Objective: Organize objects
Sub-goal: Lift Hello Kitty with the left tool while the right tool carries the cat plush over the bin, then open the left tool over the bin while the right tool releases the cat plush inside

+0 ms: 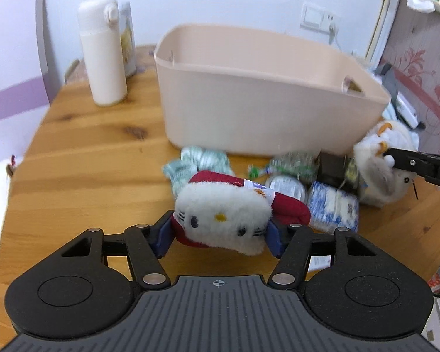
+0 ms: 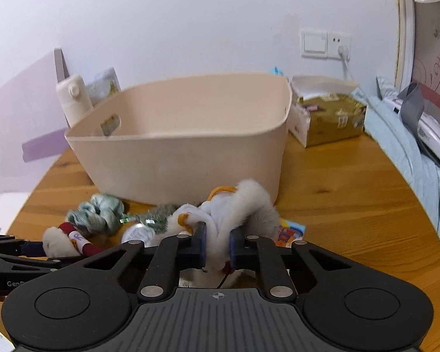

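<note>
My left gripper (image 1: 218, 236) is shut on a white cat plush in red clothes (image 1: 226, 220), held just above the wooden table (image 1: 88, 161). The plush also shows at the left of the right wrist view (image 2: 64, 242). My right gripper (image 2: 217, 242) is shut on a white and grey bird plush with orange feet (image 2: 237, 208), seen at the right of the left wrist view (image 1: 378, 164). An empty beige plastic bin (image 1: 264, 94) stands just behind both plushes, also in the right wrist view (image 2: 184, 138).
Between the plushes lie a green scrunchie (image 1: 199, 161), a green tinsel item (image 1: 293, 161), a round tin (image 1: 287, 189) and a blue-white packet (image 1: 334, 208). A white flask (image 1: 102, 52) stands at the back left. A gold box (image 2: 328, 117) sits right of the bin.
</note>
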Action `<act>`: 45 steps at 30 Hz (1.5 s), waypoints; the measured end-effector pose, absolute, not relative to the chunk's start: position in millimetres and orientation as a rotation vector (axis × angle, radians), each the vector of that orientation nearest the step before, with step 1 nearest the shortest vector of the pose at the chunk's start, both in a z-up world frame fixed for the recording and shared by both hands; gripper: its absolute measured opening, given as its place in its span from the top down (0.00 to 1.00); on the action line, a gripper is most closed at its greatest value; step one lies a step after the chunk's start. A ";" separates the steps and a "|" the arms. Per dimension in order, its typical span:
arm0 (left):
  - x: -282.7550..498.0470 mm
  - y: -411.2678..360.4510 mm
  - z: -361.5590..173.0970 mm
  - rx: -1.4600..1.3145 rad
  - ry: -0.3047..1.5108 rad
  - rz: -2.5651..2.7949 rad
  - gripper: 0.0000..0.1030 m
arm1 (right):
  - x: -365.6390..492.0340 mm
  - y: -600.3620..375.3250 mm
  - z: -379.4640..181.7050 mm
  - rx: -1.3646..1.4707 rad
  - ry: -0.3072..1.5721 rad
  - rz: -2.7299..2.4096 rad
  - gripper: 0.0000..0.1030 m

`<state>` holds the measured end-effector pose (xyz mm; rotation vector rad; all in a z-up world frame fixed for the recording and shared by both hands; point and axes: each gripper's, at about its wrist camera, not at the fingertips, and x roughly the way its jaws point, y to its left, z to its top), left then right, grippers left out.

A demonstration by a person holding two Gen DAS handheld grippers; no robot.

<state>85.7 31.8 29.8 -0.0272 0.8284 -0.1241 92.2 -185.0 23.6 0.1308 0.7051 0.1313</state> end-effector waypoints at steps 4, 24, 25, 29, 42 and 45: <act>92.5 32.5 47.3 -0.026 0.772 -0.111 0.39 | 85.6 -193.3 42.7 0.137 0.649 0.128 0.86; 174.8 11.1 105.1 0.002 0.599 -0.065 0.39 | 127.9 -210.3 94.2 0.156 0.493 0.127 0.86; 180.6 8.1 103.4 0.008 0.604 -0.067 0.39 | 131.3 -209.2 95.6 0.159 0.487 0.125 0.86; 206.4 -6.7 92.8 0.046 0.634 -0.069 0.39 | 145.0 -199.6 97.7 0.156 0.465 0.114 0.86; 246.0 -25.2 51.4 0.076 0.797 -0.059 0.38 | 182.5 -191.6 63.3 0.094 0.612 0.102 0.85; 247.9 -27.9 46.4 0.090 0.818 -0.050 0.38 | 181.9 -191.3 56.8 0.081 0.628 0.113 0.85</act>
